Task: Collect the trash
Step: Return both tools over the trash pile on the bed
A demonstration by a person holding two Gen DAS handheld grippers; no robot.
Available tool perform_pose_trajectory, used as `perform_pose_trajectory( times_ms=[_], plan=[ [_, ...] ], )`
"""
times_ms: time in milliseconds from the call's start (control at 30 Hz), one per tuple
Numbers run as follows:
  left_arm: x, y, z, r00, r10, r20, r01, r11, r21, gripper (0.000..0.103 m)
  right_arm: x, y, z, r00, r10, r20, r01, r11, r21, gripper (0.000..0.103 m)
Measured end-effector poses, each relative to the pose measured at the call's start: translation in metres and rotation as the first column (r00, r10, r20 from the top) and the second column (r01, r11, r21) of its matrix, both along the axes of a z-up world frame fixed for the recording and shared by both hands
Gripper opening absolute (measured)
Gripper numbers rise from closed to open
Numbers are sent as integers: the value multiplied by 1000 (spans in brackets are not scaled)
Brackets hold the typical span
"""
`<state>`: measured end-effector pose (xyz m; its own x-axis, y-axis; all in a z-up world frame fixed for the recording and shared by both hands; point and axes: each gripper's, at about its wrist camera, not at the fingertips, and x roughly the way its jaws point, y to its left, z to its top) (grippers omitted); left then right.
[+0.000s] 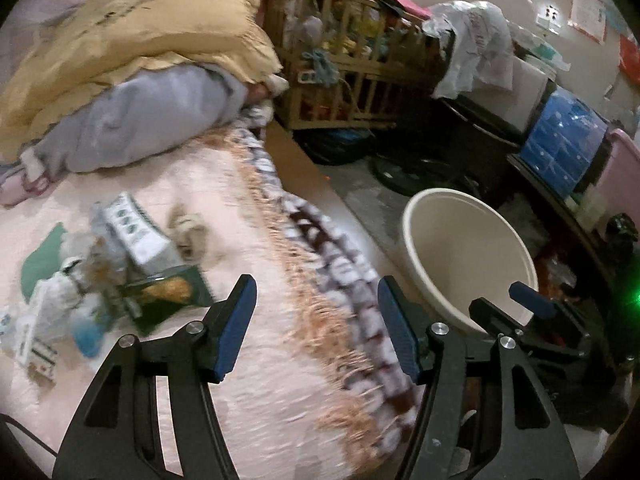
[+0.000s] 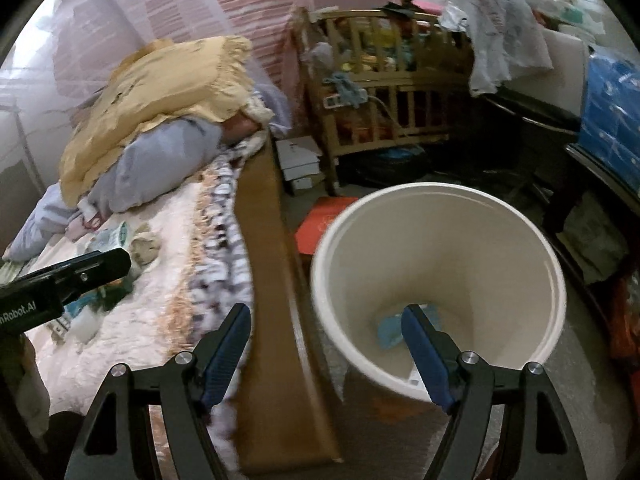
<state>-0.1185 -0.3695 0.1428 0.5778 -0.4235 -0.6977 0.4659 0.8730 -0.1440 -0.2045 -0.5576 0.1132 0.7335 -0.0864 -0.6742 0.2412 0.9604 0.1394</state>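
Note:
A heap of trash lies on the pink blanket at the left of the left wrist view: a white-and-green carton (image 1: pixel 136 232), a green snack bag (image 1: pixel 172 292), a crumpled beige tissue (image 1: pixel 188 232) and white wrappers (image 1: pixel 52 308). My left gripper (image 1: pixel 317 284) is open and empty over the blanket's fringed edge, to the right of the heap. A white bin (image 2: pixel 440 190) stands on the floor beside the bed, with a light blue packet (image 2: pixel 394 326) at its bottom. My right gripper (image 2: pixel 326 312) is open and empty, between the bed's edge and the bin's near rim.
A yellow pillow (image 1: pixel 140 24) and grey bedding (image 1: pixel 140 120) fill the head of the bed. A wooden crib (image 2: pixel 384 92) full of things stands behind the bin. On the floor are a red sheet (image 2: pixel 324 220) and white boxes (image 2: pixel 300 164). A dark table with blue drawers (image 1: pixel 568 144) lines the right.

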Motion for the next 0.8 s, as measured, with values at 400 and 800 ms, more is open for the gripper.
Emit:
perform_pose_trajectory(
  times_ms=[400, 800],
  plan=[
    [-23, 64, 15, 986, 130, 102, -132, 991, 15, 62, 5, 71, 16, 993, 114, 34, -114, 994, -4, 76],
    [-63, 137, 29, 947, 262, 187, -269, 963, 10, 62, -8, 143, 47, 968, 241, 70, -239, 970, -40, 76]
  ],
)
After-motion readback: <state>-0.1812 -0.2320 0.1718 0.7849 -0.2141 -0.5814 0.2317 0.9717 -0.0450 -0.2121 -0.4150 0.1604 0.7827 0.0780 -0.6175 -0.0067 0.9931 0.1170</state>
